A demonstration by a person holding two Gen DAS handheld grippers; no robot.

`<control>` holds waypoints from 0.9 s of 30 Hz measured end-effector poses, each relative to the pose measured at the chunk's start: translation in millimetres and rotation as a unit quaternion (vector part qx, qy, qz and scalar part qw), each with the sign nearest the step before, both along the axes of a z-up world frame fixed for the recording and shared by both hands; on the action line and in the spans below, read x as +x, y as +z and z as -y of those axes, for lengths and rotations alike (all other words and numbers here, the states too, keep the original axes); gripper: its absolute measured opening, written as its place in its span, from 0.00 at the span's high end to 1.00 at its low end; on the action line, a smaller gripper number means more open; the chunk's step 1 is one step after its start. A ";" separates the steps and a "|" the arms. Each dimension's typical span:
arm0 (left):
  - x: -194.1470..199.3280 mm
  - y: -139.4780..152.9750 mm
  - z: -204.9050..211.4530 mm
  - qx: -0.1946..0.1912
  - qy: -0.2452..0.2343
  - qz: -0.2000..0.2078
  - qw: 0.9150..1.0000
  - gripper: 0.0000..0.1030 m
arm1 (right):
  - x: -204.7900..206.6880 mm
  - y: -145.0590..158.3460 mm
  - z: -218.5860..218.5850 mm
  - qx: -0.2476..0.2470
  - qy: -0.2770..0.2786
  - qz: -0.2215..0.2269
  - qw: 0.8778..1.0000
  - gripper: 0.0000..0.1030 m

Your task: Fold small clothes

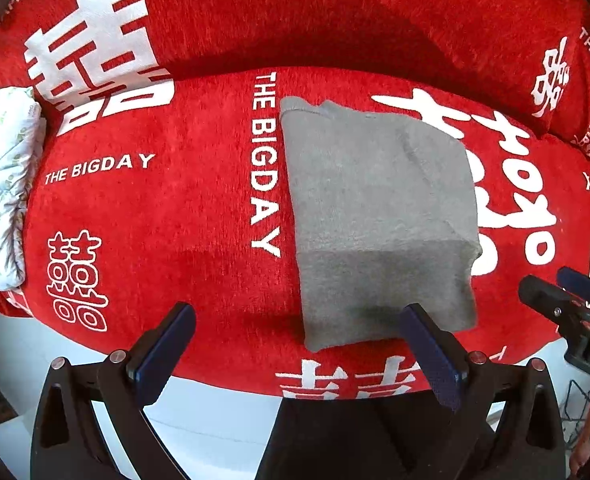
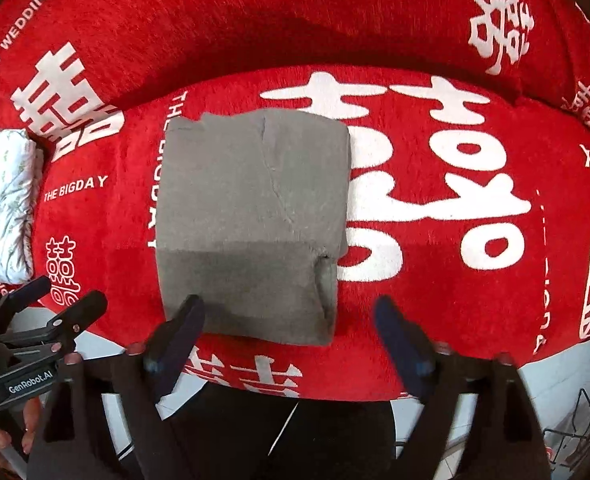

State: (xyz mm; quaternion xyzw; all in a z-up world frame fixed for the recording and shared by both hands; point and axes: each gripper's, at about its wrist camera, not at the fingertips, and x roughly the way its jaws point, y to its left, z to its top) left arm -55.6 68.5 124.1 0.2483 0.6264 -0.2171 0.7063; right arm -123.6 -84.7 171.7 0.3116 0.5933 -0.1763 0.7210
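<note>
Left wrist view shows red printed sofa cover (image 1: 199,216) under folded grey garment (image 1: 379,220), both grippers (image 1: 295,344) (image 2: 291,336) wide apart and empty; right adds "HAPPY WEDDING" lettering (image 2: 23,28).

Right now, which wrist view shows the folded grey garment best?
The right wrist view: the grey garment lies near centre, all four edges visible. The left wrist view shows it off to the right, its near edge partly behind one finger.
</note>
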 end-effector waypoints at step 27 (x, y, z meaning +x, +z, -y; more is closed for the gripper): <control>0.1 28.9 8.1 -0.023 0.007 0.037 0.999 0.00 | -0.6 26.3 1.7 -0.046 -0.029 0.002 0.999 0.00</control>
